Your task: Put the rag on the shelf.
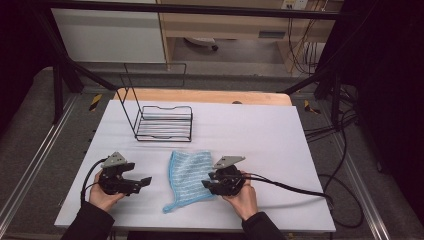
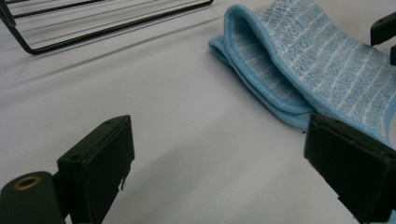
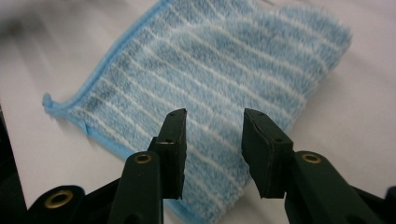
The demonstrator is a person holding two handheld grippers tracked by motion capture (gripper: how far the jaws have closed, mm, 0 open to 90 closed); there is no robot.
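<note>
A blue microfibre cloth with white stripes lies folded over. It rests flat on the table, tapering toward 7 o'clock.

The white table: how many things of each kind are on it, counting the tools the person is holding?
Blue striped cloth, folded: 1
Black wire rack: 1
Hand-held grippers, the left hand-held gripper and the right hand-held gripper: 2
Total: 4, all over the white table
</note>
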